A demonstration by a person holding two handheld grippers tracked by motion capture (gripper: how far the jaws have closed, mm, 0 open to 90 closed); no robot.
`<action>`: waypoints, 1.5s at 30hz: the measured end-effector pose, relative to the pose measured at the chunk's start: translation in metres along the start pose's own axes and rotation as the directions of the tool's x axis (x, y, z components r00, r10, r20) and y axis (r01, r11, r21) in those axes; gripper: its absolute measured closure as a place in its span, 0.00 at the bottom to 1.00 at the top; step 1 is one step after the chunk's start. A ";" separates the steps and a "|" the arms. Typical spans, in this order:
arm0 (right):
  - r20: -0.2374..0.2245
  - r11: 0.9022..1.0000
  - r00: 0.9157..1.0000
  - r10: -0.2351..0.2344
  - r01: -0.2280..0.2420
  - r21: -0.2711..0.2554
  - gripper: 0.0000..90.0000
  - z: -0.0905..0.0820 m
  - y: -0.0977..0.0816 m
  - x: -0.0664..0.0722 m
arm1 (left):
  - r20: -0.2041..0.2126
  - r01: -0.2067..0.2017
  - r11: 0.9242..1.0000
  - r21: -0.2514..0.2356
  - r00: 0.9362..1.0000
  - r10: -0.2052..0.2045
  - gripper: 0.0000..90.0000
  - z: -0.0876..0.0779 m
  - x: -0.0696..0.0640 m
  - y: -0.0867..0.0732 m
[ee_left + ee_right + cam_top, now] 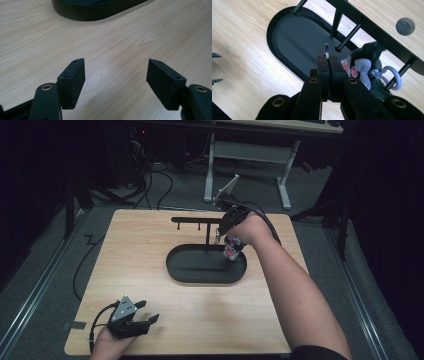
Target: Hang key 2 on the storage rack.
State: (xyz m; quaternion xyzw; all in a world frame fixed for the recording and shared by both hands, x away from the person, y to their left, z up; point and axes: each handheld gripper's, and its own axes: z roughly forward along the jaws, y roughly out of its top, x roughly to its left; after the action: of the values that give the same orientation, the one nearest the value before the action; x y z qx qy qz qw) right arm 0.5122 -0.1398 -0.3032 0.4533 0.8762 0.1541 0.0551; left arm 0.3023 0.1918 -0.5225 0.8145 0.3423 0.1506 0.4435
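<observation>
Keychain plush (231,248), a small grey, pink and white toy, hung from the right gripper (223,228) in the high view, just above the far right end of the black oval tray (200,270). A black rack (197,220) with a horizontal bar and short pegs rose from the tray's far edge, and the toy sat just below that bar. The left gripper (145,312) rested on the wooden table (150,245), well apart from the tray on its near left side, jaws spread.

From the left gripper view, its own two jaws stood wide apart over bare tabletop with nothing between them, and the tray's (95,11) dark rim lay beyond.

From the right gripper view, the right gripper (328,60) was clamped flat on a thin metal key ring (326,50) that stuck up past the jaw tips. The plush (364,62) dangled just beside the jaws, with a pale lilac plastic loop (390,77) next to it, over the tray's (294,32) floor. A rack peg (349,35) pointed at the ring, very near it.

The likely trouble was a miss: the ring was held edge-on to the peg, so it could strike the tip, slip from the thin pinch, and drop the toy into the tray. The swinging plush could also snag a neighbouring peg.
</observation>
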 end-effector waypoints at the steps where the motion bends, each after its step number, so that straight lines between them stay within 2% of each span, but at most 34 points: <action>1: 0.000 1.000 1.000 0.002 -0.002 0.000 0.99 0.001 0.000 0.000 | 0.000 0.000 1.000 0.001 1.000 0.000 0.35 0.000 0.000 0.000; 5: 0.002 1.000 1.000 -0.002 0.002 0.000 0.99 0.002 0.002 0.000 | 0.000 0.000 1.000 0.001 1.000 0.000 0.35 0.000 0.000 0.000; 9: -0.002 1.000 1.000 0.026 -0.026 -0.001 0.99 0.003 0.003 -0.003 | -0.001 0.000 1.000 0.001 1.000 0.000 0.35 0.000 0.000 0.000; 10: -0.001 1.000 1.000 0.015 -0.015 -0.003 0.99 0.004 0.004 -0.005 | 0.000 0.001 1.000 0.001 1.000 -0.001 0.35 0.001 0.000 0.000; 13: 0.005 1.000 1.000 0.022 -0.022 -0.002 0.99 0.004 0.005 -0.009 | 0.000 -0.001 1.000 0.002 1.000 0.001 0.35 0.001 0.000 0.000; 24: 0.001 0.998 0.998 0.063 -0.063 -0.019 0.99 0.012 0.011 -0.018 | 0.003 -0.002 1.000 0.006 1.000 0.002 0.35 0.002 0.000 -0.001; 29: 0.009 0.995 0.995 0.101 -0.101 -0.024 0.99 0.017 0.012 -0.024 | 0.003 -0.005 1.000 0.007 1.000 0.005 0.35 0.002 -0.001 0.000; 33: 0.001 0.995 0.995 0.101 -0.101 -0.027 0.98 0.019 0.011 -0.026 | 0.005 -0.006 1.000 0.009 1.000 0.006 0.35 0.002 -0.001 0.000; 35: 0.011 0.994 0.994 0.105 -0.105 -0.035 0.93 0.018 0.011 -0.025 | 0.008 -0.005 1.000 0.011 1.000 0.005 0.35 0.002 -0.001 0.000; 38: 0.003 0.992 0.993 0.117 -0.116 -0.048 0.92 0.012 0.010 -0.024 | 0.011 -0.008 1.000 0.020 1.000 0.008 0.35 0.002 -0.001 0.000; 45: 0.022 0.991 0.993 0.115 -0.113 -0.066 0.88 -0.001 0.001 -0.023 | 0.010 -0.011 1.000 0.023 1.000 0.011 0.35 0.004 -0.002 -0.001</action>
State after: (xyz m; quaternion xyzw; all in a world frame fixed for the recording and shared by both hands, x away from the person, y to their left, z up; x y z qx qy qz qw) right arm 0.5260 -0.1579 -0.3030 0.5025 0.8427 0.1795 0.0723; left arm 0.3032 0.1883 -0.5251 0.8222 0.3375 0.1450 0.4349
